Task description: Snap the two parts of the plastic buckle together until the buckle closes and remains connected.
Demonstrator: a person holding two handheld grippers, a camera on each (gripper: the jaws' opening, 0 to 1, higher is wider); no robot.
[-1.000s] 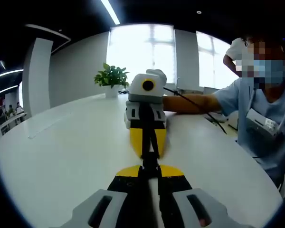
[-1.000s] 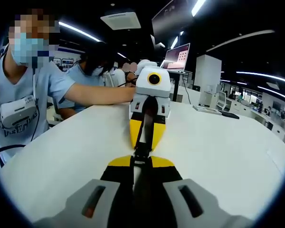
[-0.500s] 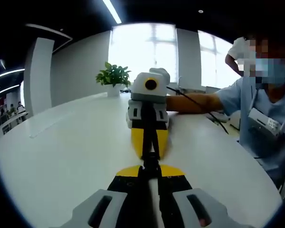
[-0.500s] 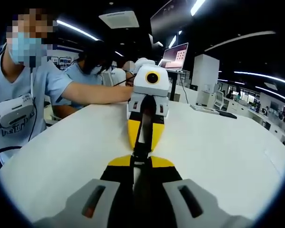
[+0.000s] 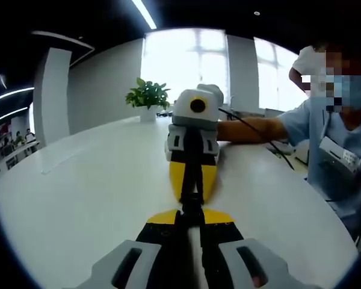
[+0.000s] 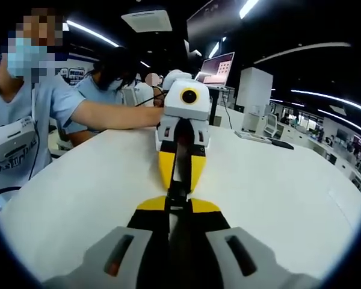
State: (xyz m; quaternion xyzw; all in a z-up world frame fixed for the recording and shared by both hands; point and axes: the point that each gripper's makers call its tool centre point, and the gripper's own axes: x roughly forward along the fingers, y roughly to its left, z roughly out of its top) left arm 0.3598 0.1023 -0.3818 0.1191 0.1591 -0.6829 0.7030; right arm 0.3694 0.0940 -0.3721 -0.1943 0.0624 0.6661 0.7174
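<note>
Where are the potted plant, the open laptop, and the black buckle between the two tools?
potted plant (image 5: 147, 95), left gripper view, on its leaves
laptop (image 6: 216, 63), right gripper view, on its screen
buckle (image 5: 191, 202), left gripper view, on its black middle

White table (image 5: 78, 198), potted plant (image 5: 147, 96)

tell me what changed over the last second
Very little. In the left gripper view the right gripper drifts slightly right and up; in the right gripper view the left gripper drifts slightly left, likely camera motion. Both stay tip to tip over the white table, jaws closed on the black buckle.
</note>
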